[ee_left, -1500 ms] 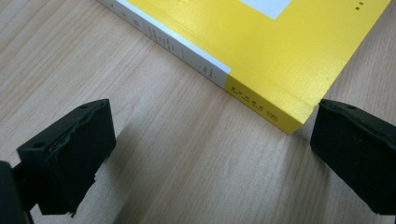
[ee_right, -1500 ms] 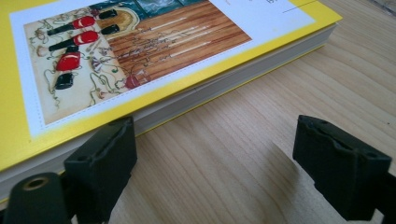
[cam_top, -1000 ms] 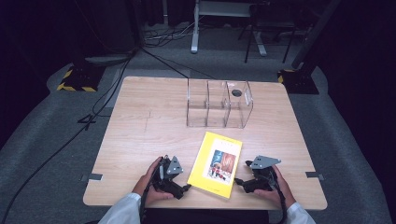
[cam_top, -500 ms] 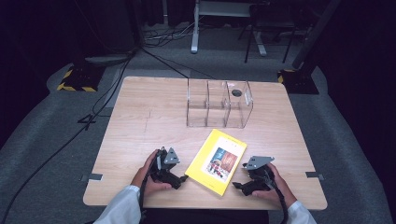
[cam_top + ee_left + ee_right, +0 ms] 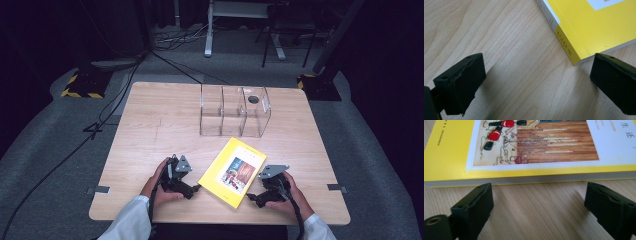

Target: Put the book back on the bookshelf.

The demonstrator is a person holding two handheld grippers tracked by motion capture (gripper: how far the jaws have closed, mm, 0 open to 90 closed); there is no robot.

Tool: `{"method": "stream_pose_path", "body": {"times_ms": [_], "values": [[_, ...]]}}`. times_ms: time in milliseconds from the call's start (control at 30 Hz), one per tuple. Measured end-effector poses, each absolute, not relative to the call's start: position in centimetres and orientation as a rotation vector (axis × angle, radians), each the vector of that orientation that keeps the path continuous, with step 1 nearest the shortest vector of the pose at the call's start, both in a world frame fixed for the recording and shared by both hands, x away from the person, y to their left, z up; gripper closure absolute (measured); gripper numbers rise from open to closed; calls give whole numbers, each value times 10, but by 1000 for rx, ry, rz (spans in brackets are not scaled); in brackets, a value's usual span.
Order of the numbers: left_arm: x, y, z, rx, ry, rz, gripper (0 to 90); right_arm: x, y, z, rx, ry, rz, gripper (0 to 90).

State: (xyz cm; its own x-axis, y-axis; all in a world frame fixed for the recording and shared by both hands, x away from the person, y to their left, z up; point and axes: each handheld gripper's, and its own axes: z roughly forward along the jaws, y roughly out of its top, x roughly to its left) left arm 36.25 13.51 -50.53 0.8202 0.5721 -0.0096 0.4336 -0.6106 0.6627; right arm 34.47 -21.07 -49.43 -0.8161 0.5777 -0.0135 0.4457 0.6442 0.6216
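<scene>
A yellow book with a picture on its cover lies flat and skewed on the wooden table, near the front edge. My left gripper rests on the table at the book's near left corner, open, with bare wood between its jaws. In the left gripper view that book corner sits just ahead of the right jaw. My right gripper stands open at the book's right side. In the right gripper view the book's page edge runs across just beyond both jaws.
A clear plastic organizer with several compartments stands at the table's far middle; a small dark round object lies in its right part. Cables and stand bases sit on the dark floor behind.
The book has turned a little clockwise and slid toward the right. Both grippers shifted slightly, the left moving up to the book's near corner.
</scene>
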Motion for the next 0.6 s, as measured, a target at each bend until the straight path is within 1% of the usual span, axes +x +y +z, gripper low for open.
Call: {"method": "stream_pose_path", "body": {"times_ms": [33,67,133,167,200,233,267,333,600], "values": [[362,136,-505,2321,740,266,6,345,-211,-494,837,2653,918,146],[361,136,-505,2318,742,266,7,346,-211,-492,837,2654,918,210],[360,136,-505,2316,747,264,7,347,-210,-490,817,2669,908,252],[360,136,-506,2313,749,271,7,346,-210,-488,791,2690,905,420],[360,136,-506,2313,749,271,7,345,-210,-486,784,2695,902,503],[359,136,-505,2319,745,268,7,344,-210,-484,785,2696,896,536],[359,136,-505,2319,745,267,7,343,-210,-484,786,2699,891,542],[359,136,-505,2319,745,267,7,344,-209,-483,789,2707,884,587],[359,136,-505,2316,749,268,7,352,-199,-475,807,2796,719,599]]}}
